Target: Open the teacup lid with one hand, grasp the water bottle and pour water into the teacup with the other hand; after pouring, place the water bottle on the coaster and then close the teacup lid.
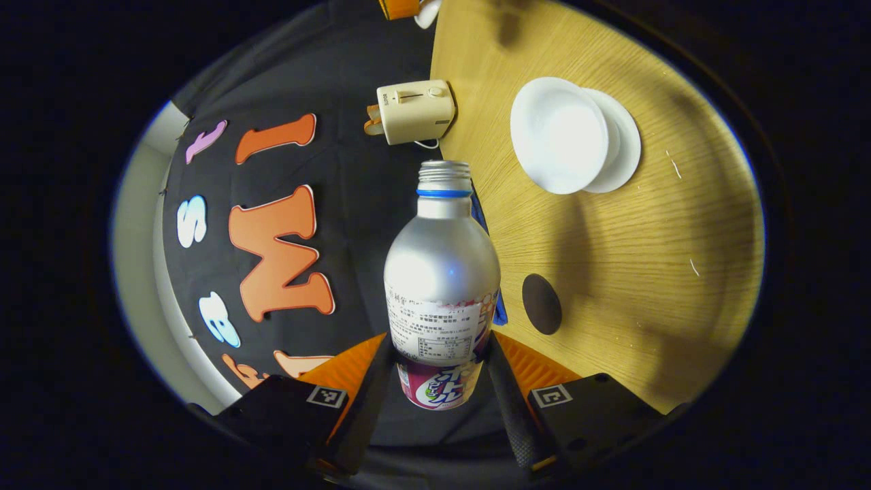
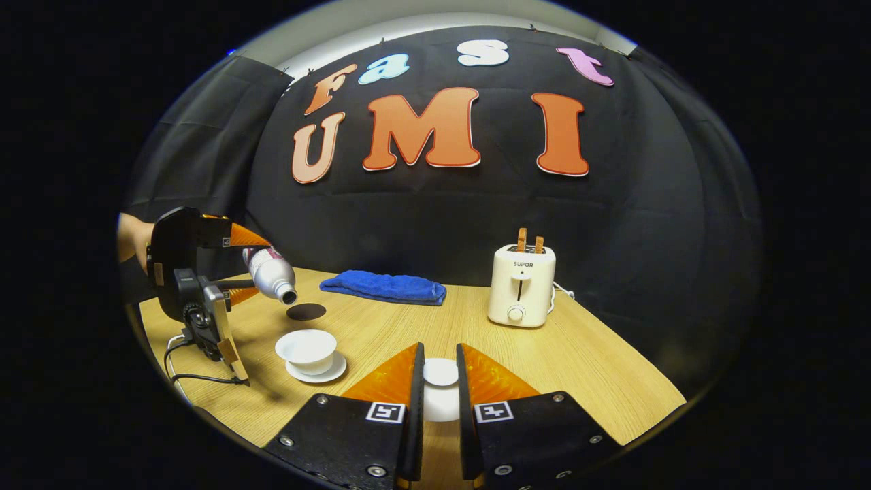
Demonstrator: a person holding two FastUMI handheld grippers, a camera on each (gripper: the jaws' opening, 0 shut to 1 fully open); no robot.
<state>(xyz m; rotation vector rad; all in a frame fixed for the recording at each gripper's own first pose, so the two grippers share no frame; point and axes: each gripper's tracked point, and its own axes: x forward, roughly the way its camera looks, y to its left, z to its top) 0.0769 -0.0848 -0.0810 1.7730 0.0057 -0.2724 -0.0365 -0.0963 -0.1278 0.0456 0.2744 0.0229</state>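
A silver water bottle (image 1: 441, 272) with an uncapped mouth and a blue neck ring sits between the fingers of my left gripper (image 1: 439, 340), which is shut on its labelled lower body. In the right gripper view the bottle (image 2: 271, 271) is tilted, its mouth pointing down above the open white teacup (image 2: 306, 346) on its saucer (image 2: 332, 373); I see no stream of water. The teacup (image 1: 558, 135) lies beyond the bottle mouth, to the right. A dark round coaster (image 1: 541, 303) (image 2: 305, 312) lies bare on the table. My right gripper (image 2: 439, 354) is shut on the white teacup lid (image 2: 440, 373), held above the table.
A cream toaster (image 2: 521, 286) (image 1: 415, 111) stands at the back of the wooden table (image 2: 599, 367). A folded blue towel (image 2: 384, 287) lies along the back edge. A hand (image 2: 129, 238) holds the left gripper (image 2: 255, 267), and a cable (image 2: 197, 376) trails near the table's left edge.
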